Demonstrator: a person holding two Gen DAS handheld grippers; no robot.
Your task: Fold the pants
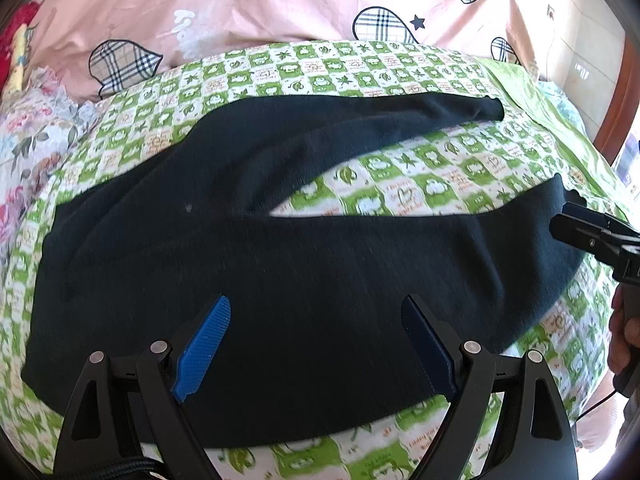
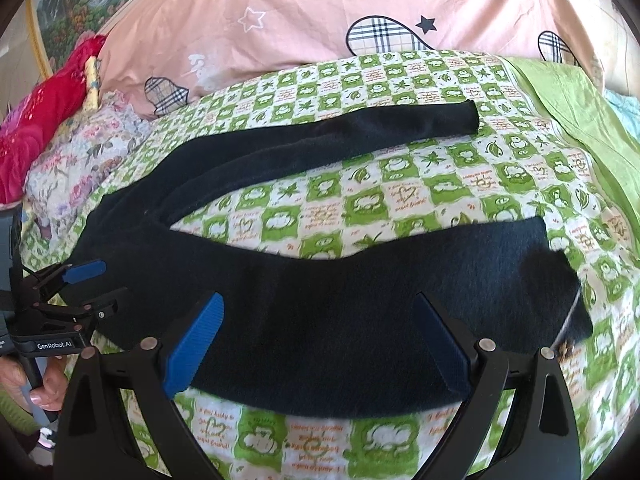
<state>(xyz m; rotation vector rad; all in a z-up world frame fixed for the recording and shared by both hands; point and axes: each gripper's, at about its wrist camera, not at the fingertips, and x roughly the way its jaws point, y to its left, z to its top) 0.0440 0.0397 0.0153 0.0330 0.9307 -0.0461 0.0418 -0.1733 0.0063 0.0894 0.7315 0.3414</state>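
Dark navy pants [image 1: 280, 248] lie flat on a green-and-white checked sheet [image 1: 420, 184], waist to the left, two legs spread apart to the right. My left gripper [image 1: 316, 312] is open, hovering over the near leg close to the waist. My right gripper [image 2: 320, 312] is open over the near leg [image 2: 360, 304] close to its cuff. The far leg [image 2: 360, 132] runs to the back right. The left gripper also shows in the right wrist view [image 2: 88, 284], and the right gripper in the left wrist view [image 1: 576, 220] by the cuff.
A pink quilt [image 2: 320, 12] with plaid hearts lies behind the pants. A floral cloth [image 2: 80, 160] and a red blanket [image 2: 44, 120] are at the left. A plain green sheet [image 2: 580, 112] is at the right.
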